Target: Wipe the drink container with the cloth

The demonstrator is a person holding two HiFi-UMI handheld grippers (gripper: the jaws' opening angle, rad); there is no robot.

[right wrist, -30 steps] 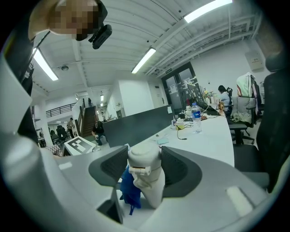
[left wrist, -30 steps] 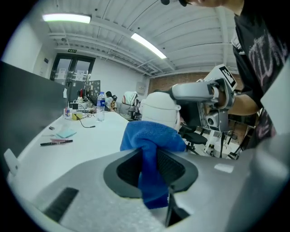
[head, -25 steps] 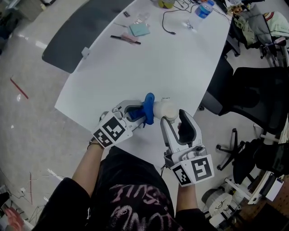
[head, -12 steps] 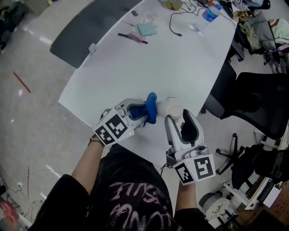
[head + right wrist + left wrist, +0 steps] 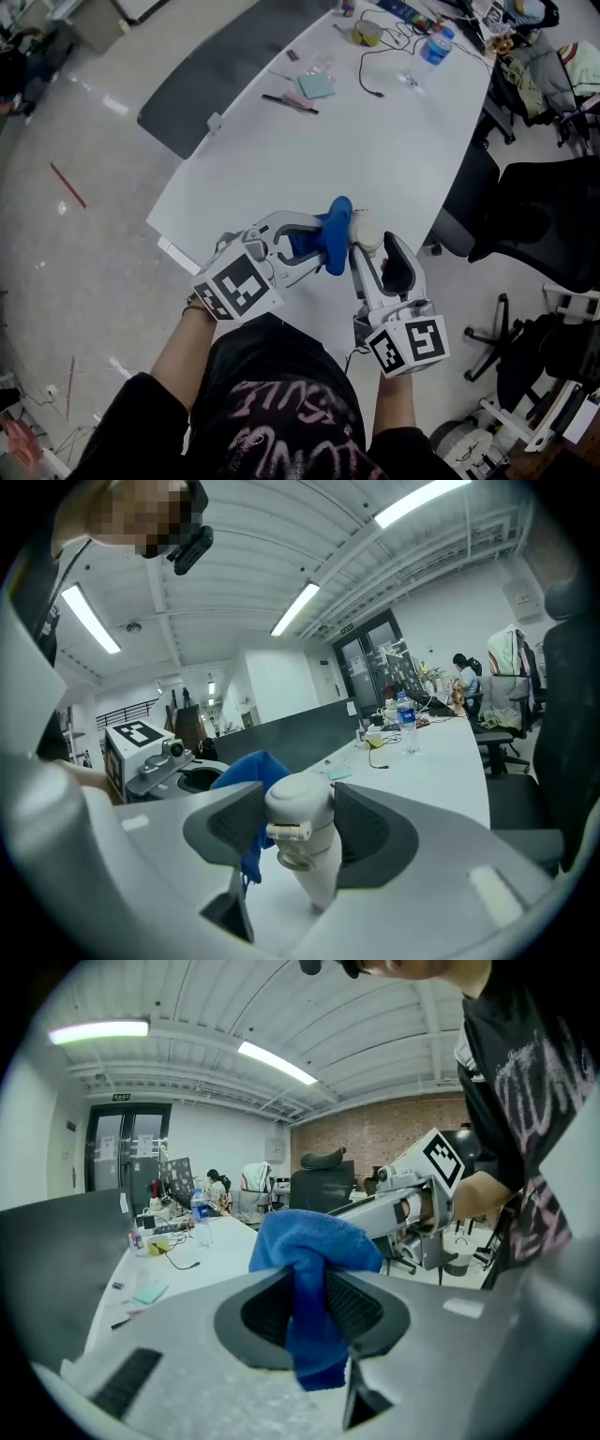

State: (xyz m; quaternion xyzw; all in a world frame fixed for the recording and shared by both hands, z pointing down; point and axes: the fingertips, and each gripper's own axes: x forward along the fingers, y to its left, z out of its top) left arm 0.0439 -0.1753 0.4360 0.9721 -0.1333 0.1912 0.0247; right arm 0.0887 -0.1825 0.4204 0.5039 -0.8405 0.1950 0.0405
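My right gripper (image 5: 368, 246) (image 5: 300, 832) is shut on a white drink container (image 5: 302, 841) (image 5: 365, 232), held in the air near the table's front edge. A blue cloth (image 5: 336, 234) (image 5: 312, 1288) is clamped in my left gripper (image 5: 323, 246) (image 5: 314, 1312), which is shut on it. In the head view the cloth presses against the container's left side. The right gripper view shows the cloth (image 5: 246, 780) just behind and left of the container.
A long white table (image 5: 356, 159) stretches ahead. At its far end lie a water bottle (image 5: 435, 47), a cable (image 5: 370, 66), a teal pad (image 5: 318, 86) and a pen (image 5: 289, 103). Black office chairs (image 5: 539, 234) stand to the right.
Both grippers have lifted and drawn nearer me, with the cloth still against the container. The view has shifted so the table sits further right.
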